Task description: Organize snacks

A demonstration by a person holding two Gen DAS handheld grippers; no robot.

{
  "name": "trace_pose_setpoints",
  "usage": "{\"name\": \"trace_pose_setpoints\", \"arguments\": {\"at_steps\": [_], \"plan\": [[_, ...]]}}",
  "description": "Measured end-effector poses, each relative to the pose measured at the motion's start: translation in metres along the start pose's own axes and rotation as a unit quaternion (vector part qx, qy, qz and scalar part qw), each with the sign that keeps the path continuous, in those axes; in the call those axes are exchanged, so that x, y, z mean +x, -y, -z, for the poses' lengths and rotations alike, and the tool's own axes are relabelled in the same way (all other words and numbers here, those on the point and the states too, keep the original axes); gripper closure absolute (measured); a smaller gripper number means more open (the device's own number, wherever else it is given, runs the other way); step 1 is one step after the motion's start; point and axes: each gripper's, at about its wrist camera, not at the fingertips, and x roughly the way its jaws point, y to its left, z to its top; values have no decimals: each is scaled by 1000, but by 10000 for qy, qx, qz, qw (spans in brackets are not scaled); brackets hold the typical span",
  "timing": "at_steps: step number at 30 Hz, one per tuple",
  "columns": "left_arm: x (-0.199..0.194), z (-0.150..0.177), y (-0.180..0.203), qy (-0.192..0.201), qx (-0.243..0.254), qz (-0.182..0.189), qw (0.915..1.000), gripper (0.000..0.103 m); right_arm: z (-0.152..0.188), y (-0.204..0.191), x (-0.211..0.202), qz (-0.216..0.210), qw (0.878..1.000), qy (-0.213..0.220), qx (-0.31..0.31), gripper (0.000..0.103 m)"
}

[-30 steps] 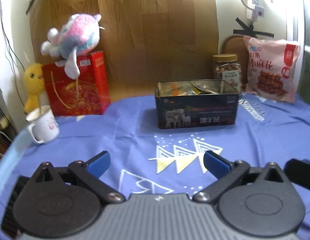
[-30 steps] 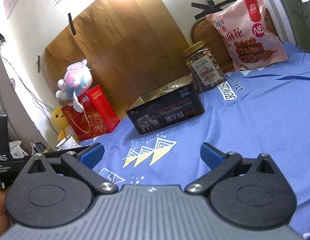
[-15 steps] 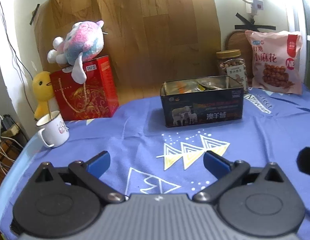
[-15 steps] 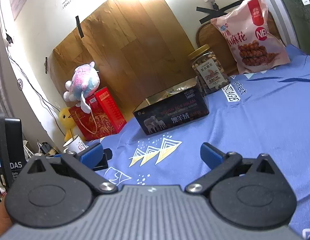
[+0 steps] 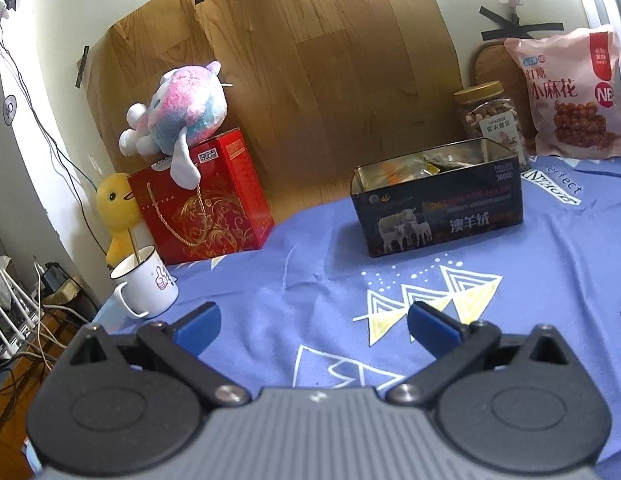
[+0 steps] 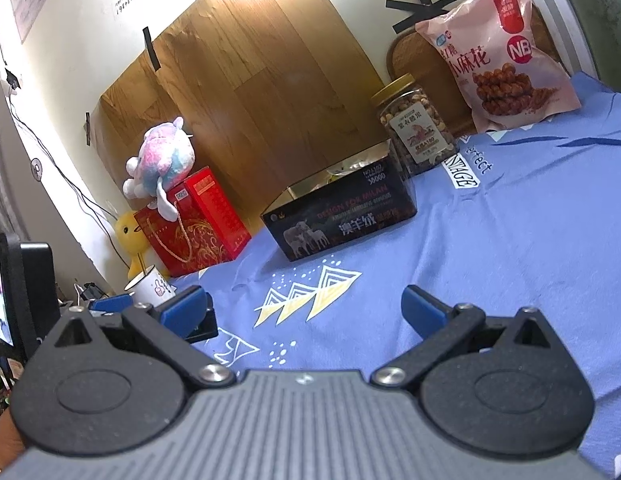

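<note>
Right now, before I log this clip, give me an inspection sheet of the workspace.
Surface: blue cloth, printed, lightly wrinkled.
Job's things: open tin with wrapped snacks inside; lidded nut jar behind it; pink snack bag leaning upright at the back.
Clutter: red gift box with plush on top; yellow duck; white mug.
Grippers: left hand-held gripper open, empty; right hand-held gripper open, empty.
Cables: wires off the left table edge.
Surroundings: wood panel taped to the wall.
</note>
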Motion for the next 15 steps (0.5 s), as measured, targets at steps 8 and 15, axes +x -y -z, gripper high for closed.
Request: {"name": "trace_pose_setpoints", "arguments": {"at_steps": [8,15], "plan": [[10,4,-5,-69,-11,-130,9999,0,1,-1,6,-30,9999,-107,1,0],[15,5,-10,-4,42,-266,9996,0,2,-2,12,-10,9998,-190,-14,0]]}}
